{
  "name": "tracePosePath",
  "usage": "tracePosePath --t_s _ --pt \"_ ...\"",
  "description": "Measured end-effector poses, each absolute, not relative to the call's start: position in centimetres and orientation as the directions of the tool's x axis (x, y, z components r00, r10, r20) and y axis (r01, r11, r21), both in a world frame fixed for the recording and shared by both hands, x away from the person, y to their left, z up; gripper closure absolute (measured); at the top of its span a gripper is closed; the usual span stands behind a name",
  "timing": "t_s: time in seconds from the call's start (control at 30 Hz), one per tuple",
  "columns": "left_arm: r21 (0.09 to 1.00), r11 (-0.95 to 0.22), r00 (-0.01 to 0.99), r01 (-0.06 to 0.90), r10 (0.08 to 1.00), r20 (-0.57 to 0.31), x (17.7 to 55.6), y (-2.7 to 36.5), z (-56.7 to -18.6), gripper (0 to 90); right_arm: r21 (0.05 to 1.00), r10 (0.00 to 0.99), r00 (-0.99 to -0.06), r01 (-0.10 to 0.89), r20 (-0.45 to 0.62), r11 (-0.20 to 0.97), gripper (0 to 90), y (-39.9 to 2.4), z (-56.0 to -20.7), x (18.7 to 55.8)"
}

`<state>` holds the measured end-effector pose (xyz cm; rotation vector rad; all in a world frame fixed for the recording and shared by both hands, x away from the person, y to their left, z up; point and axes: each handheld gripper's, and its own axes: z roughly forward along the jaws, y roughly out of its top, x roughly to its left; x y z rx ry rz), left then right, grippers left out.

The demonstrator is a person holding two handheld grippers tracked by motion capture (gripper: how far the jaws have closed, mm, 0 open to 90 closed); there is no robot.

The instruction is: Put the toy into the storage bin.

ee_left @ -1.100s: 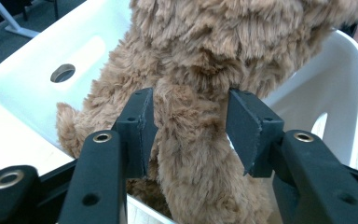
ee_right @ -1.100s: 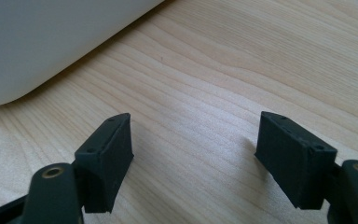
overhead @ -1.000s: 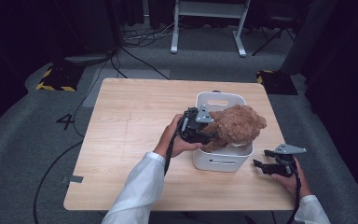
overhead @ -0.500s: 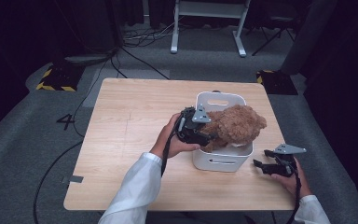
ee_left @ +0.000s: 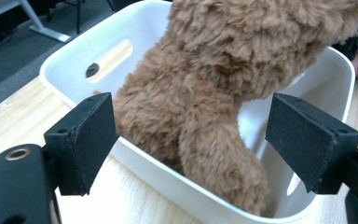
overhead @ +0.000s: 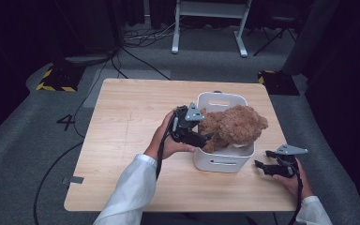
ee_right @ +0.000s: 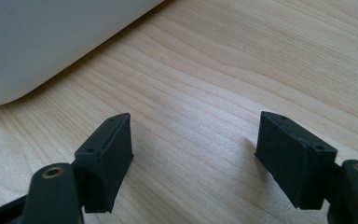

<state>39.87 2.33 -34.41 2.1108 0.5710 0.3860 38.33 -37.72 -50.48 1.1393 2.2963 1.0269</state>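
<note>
A brown plush teddy bear (overhead: 232, 127) sits in a white plastic basket (overhead: 221, 162) on the wooden table (overhead: 126, 122). My left gripper (overhead: 206, 138) is at the basket's left rim, open, with its jaws spread wide on either side of the bear's leg (ee_left: 214, 154) and not touching it. The bear's fur (ee_left: 223, 60) leans over the basket's rim (ee_left: 140, 161). My right gripper (overhead: 261, 167) rests low over the table to the right of the basket, open and holding nothing. In the right gripper view the basket's wall (ee_right: 42, 42) is at the upper left.
The basket has handle slots (ee_left: 114, 53) in its walls. The table's right edge (overhead: 281, 140) lies close to my right hand. Cables and a white metal stand (overhead: 208, 23) are on the grey floor beyond the table.
My left gripper has shifted slightly toward the basket and the bear. The right gripper has stayed still.
</note>
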Motion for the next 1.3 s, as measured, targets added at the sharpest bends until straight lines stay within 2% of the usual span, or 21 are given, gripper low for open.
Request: tracePosePath --t_s 0.63,1.3 --pt "0.814 -0.522 0.817 0.255 0.567 0.108 39.0 5.4 -34.5 16.2 0.75 0.799 -0.601 0.523 -0.013 0.405 26.9 -37.7 -50.5 38.3" --pt "0.779 -0.567 0.804 0.269 0.577 0.142 38.3 6.9 -35.5 16.2 0.75 0.799 -0.601 0.523 -0.013 0.405 26.9 -37.7 -50.5 38.3"
